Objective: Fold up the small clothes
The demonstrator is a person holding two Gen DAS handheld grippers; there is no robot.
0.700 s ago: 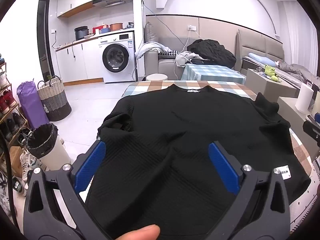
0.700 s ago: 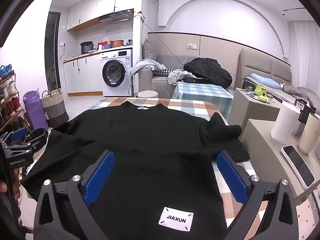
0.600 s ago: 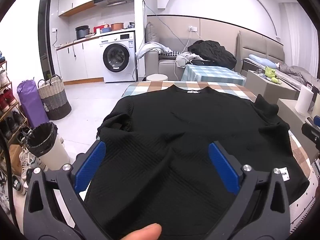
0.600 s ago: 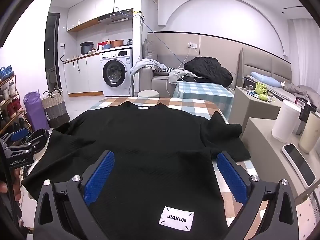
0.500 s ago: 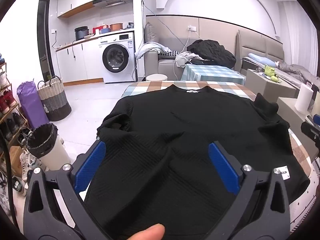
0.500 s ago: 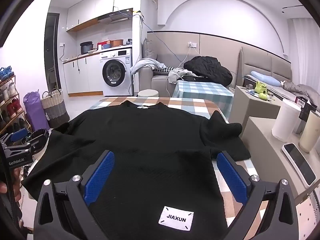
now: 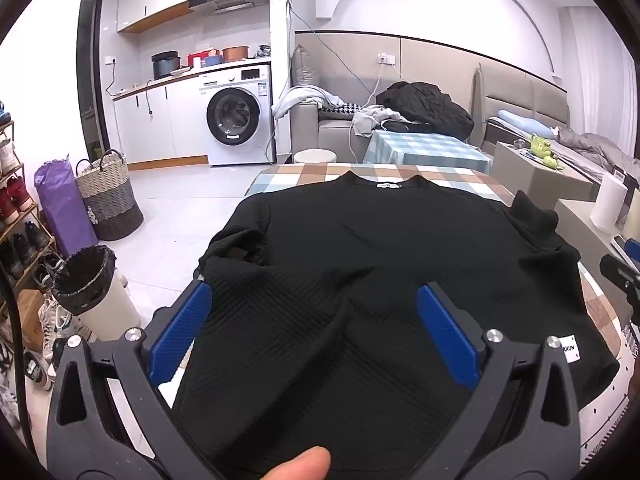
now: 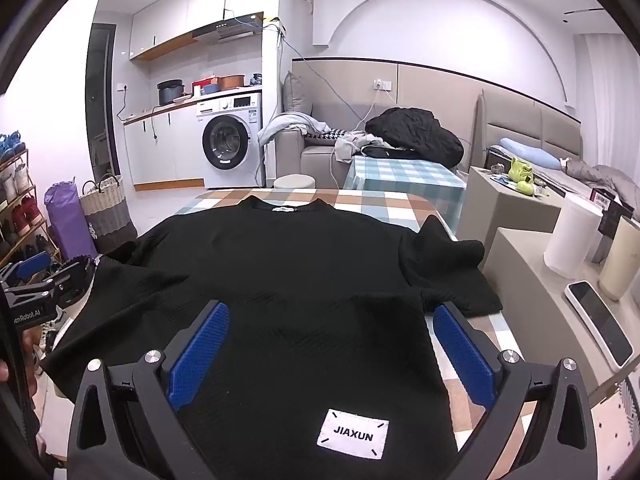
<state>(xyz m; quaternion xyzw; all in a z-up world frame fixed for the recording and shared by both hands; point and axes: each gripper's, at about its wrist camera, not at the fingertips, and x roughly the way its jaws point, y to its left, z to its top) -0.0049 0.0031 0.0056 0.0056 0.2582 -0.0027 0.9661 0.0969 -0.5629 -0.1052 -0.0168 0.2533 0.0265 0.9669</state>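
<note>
Presently my left gripper (image 7: 314, 320) and right gripper (image 8: 330, 344) both hang with blue-padded jaws spread wide, gripping nothing, above the near hem of the black ribbed knit sweater (image 8: 296, 280). Its white "JIAXUN" patch (image 8: 353, 434) lies nearest my right tool. Beyond, the sweater lies spread on the checked tablecloth (image 8: 384, 206), collar farthest away, sleeves bunched at either side.

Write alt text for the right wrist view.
A black top lies spread flat on a checked tablecloth, a white JIAXUN label at its near hem. The open right tool hovers above the hem, holding nothing.
</note>
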